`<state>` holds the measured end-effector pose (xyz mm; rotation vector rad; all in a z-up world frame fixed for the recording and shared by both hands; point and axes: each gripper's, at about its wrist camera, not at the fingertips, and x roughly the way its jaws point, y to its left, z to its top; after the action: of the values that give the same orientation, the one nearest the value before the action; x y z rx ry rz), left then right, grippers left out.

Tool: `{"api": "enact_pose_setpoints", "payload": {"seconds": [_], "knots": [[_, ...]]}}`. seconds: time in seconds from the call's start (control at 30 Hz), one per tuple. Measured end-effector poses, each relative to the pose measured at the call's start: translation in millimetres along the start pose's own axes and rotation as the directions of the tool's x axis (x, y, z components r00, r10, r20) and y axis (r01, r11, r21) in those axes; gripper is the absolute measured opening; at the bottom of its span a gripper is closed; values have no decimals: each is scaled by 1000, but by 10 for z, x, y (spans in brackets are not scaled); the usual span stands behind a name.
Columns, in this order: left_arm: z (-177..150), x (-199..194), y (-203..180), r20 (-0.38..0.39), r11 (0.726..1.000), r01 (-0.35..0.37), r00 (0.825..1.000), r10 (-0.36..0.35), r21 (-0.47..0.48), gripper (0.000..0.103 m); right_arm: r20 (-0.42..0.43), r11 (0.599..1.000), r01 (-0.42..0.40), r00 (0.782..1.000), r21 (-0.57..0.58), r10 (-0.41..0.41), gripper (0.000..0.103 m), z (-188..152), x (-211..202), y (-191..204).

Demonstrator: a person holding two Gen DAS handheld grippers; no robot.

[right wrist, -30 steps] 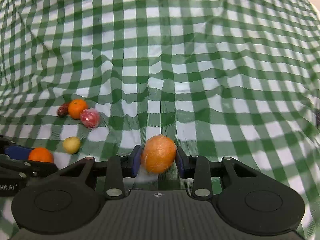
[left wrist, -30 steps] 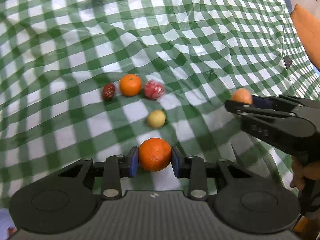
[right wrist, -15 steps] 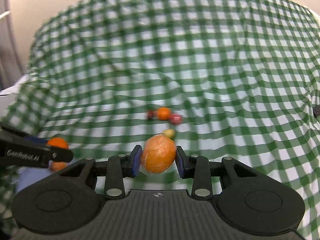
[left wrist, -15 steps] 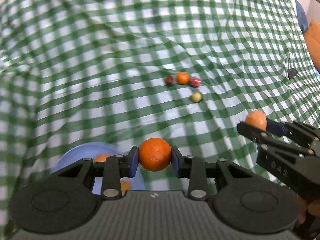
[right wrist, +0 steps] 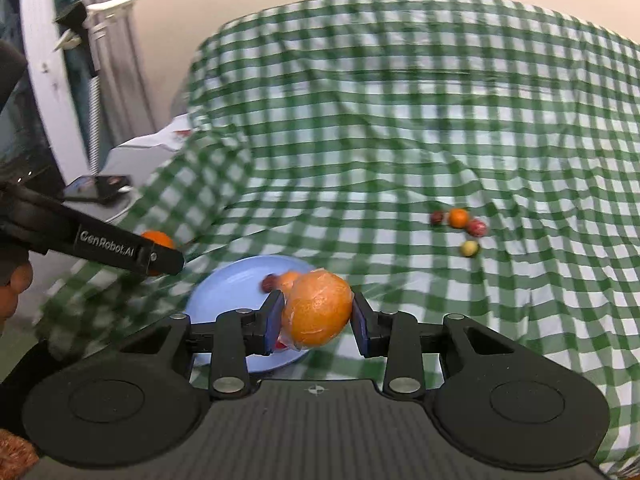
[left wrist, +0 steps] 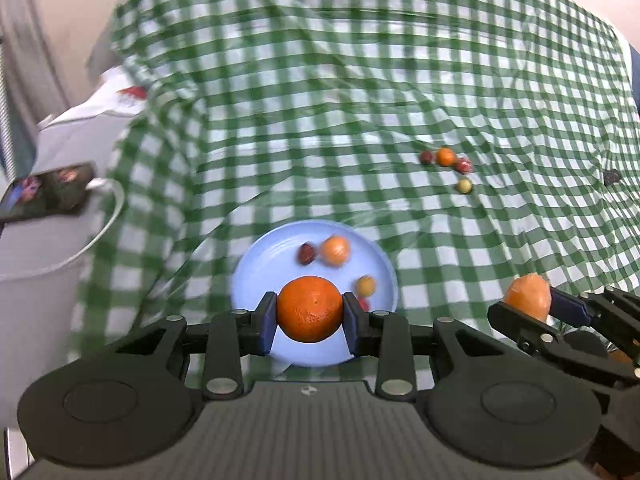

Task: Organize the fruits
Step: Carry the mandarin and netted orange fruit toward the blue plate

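My left gripper (left wrist: 310, 316) is shut on an orange (left wrist: 310, 309) and holds it above the near part of a blue plate (left wrist: 264, 256). The plate holds several small fruits (left wrist: 335, 251). My right gripper (right wrist: 318, 316) is shut on a plastic-wrapped orange (right wrist: 318, 311) above the plate's right side (right wrist: 224, 288). It shows at the right of the left wrist view (left wrist: 526, 292). The left gripper shows at the left of the right wrist view (right wrist: 158, 246). Several small fruits (left wrist: 446, 157) lie on the green checked cloth further off; they also show in the right wrist view (right wrist: 458, 218).
A phone (left wrist: 44, 192) with a white cable lies on a white surface at the left, beyond the cloth's edge. A small dark object (left wrist: 612, 177) lies on the cloth at the far right. Curtains and a wall stand behind the table.
Both grippers have pulled back and swung left with their oranges. The loose fruits now look far away, and the blue plate has come into view under both grippers.
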<state>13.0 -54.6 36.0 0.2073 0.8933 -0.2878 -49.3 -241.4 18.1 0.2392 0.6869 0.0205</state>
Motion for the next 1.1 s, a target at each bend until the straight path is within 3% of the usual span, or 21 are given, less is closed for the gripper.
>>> {"api": "enact_pose_setpoints", "payload": {"seconds": [0.43,1.1], "knots": [[-567,-250,589,-9,993,-22,1000,21,-119,37,-65,988,-72,996,-133,64,38,-170,-114,689],[-550,-188,577,-14,993,-17,1000,15,-120,37,-98,988,-82,993,-128,69,38,-219,-65,701]]}}
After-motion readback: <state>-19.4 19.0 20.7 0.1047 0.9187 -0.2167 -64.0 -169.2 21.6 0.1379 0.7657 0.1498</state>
